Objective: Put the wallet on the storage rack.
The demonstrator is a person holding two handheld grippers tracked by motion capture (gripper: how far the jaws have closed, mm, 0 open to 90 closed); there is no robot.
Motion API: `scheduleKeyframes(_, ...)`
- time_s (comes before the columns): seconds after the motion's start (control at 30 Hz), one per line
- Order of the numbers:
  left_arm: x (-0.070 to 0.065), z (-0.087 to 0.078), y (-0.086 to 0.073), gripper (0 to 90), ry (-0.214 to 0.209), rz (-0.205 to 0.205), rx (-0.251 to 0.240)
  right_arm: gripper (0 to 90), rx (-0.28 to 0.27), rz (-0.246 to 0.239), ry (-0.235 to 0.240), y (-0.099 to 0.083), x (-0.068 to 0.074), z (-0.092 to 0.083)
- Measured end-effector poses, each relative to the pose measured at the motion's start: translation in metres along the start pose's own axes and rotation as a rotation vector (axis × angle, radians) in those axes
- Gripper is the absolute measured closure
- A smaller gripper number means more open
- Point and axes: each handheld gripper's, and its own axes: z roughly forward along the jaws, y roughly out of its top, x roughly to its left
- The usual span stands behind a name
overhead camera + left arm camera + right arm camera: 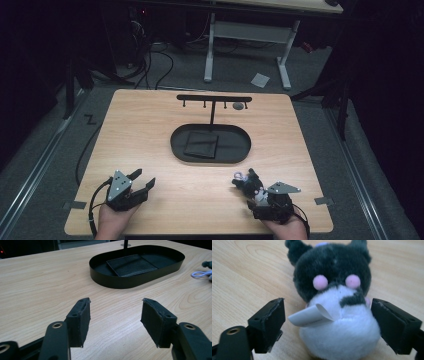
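Note:
A small plush toy [246, 181] with a dark grey head, pink cheeks and a white belly lies on the wooden table [150, 125] at the front right. In the right gripper view the plush toy [337, 290] lies between the jaws of my right gripper [327, 302], with a white label sticking out toward the left pad [268, 322]. That pad stands clear of the toy, while the right pad sits at the belly's side. My right gripper [255, 191] is open. At the front left my left gripper [145, 177] is open over bare wood, and the left gripper [116, 300] holds nothing.
A black oval tray [175, 142] holding a dark square pad [201, 144] lies mid-table; the tray [120, 282] is ahead of my left gripper. Behind it stands a black T-shaped rack [214, 98] with hooks, one bearing a small grey thing [239, 105]. The toy's purple loop [201, 273] lies far right.

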Motion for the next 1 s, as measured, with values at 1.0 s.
scheduleKeyframes(1.0,0.005,0.010,0.002,36.1,0.078,0.052,-0.013,36.6,0.626,-0.081,-0.085,0.069,0.007,0.026)
